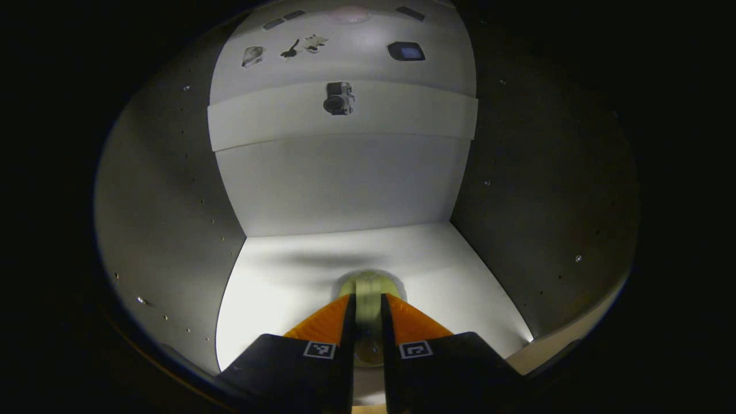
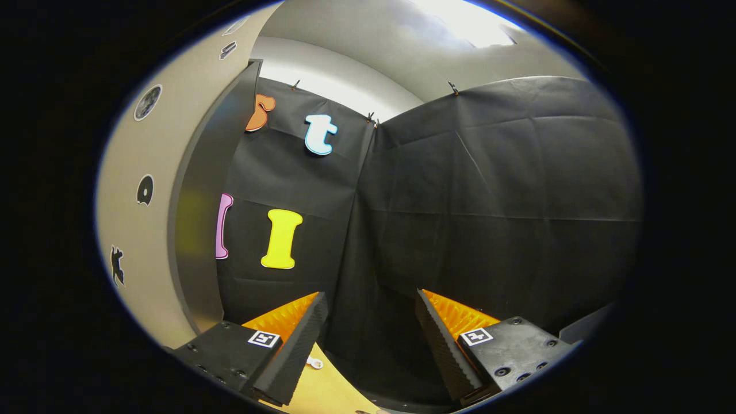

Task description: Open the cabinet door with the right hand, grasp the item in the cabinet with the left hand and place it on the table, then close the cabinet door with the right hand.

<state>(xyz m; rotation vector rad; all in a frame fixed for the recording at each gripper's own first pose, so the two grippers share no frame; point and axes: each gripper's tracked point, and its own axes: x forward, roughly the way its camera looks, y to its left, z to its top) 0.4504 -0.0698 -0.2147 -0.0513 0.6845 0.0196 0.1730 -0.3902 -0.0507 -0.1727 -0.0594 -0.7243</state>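
Inside the pale cabinet (image 1: 345,184), the left tool (image 1: 368,313) is clenched on a small, pale green, rounded item (image 1: 368,284) resting on the white cabinet floor (image 1: 276,287). The right tool (image 2: 371,328) hangs released beside the open grey cabinet door (image 2: 201,230). Best lift straight, then draw back clear of the side walls toward the desk.

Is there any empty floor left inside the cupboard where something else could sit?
Yes. The cabinet floor lies bare left of the yellow-green item, toward the left wall, and also right of it, toward the right wall. The middle front is crowded: the left gripper is closed around the item there.
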